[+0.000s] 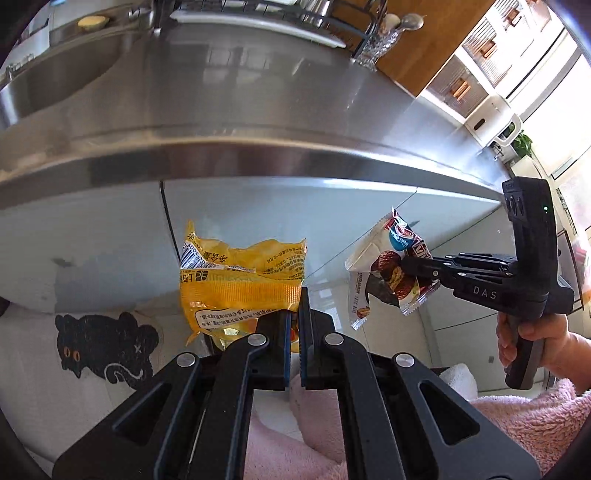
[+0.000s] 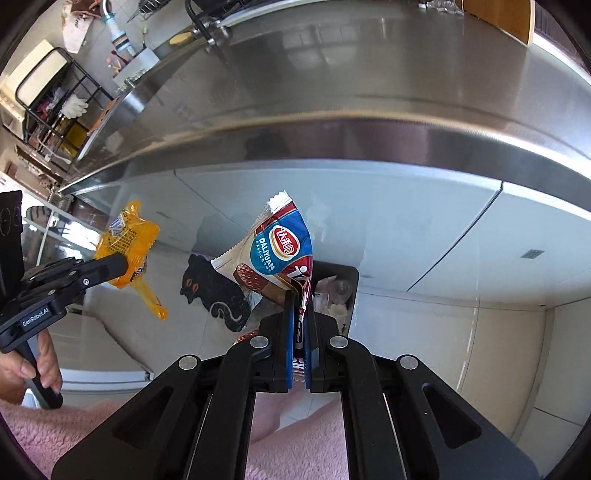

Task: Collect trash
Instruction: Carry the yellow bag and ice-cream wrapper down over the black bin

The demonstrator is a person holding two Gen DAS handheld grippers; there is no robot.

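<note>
My left gripper (image 1: 294, 301) is shut on a crumpled yellow wrapper (image 1: 240, 277) and holds it in the air in front of the counter's cabinet doors. My right gripper (image 2: 300, 295) is shut on a white, red and blue snack wrapper (image 2: 273, 251), also held in the air. In the left wrist view the right gripper (image 1: 410, 267) shows at the right with the snack wrapper (image 1: 384, 266). In the right wrist view the left gripper (image 2: 123, 264) shows at the left with the yellow wrapper (image 2: 127, 240). A dark open bin (image 2: 338, 288) sits on the floor just behind the snack wrapper.
A steel countertop (image 1: 258, 110) with a sink (image 1: 55, 81) and a dish rack (image 1: 280, 11) runs above. A mat with a black cat figure (image 1: 103, 347) lies on the floor. Grey cabinet doors (image 2: 406, 221) stand below the counter. Pink fleece clothing (image 2: 295, 443) is below the grippers.
</note>
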